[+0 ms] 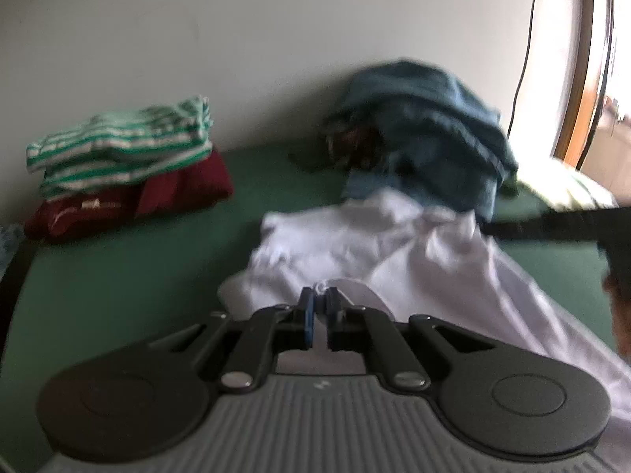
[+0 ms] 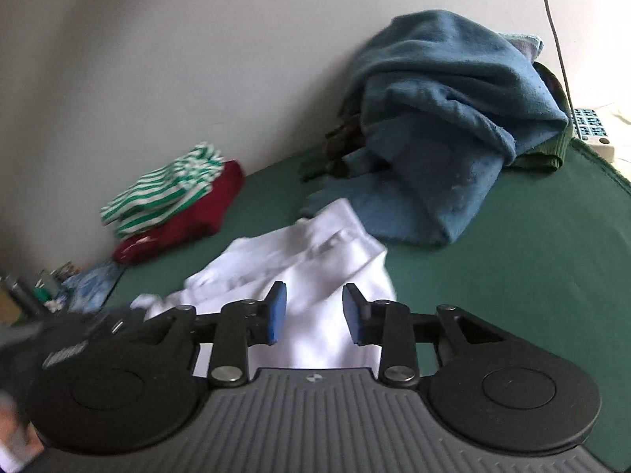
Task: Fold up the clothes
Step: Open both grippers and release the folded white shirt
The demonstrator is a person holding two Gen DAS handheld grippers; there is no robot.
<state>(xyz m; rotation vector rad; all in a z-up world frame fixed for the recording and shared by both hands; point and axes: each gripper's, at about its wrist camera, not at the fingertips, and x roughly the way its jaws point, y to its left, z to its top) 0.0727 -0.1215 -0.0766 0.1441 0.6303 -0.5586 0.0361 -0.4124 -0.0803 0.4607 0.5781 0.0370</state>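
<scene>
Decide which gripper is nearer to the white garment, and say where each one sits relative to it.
Left. The left gripper is shut on a fold of the white garment. The right gripper hovers just above the cloth, jaws apart, pressing on nothing.

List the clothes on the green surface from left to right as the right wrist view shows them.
Green-and-white striped garment lying on the dark red garment → white garment → heaped blue garment.
</scene>
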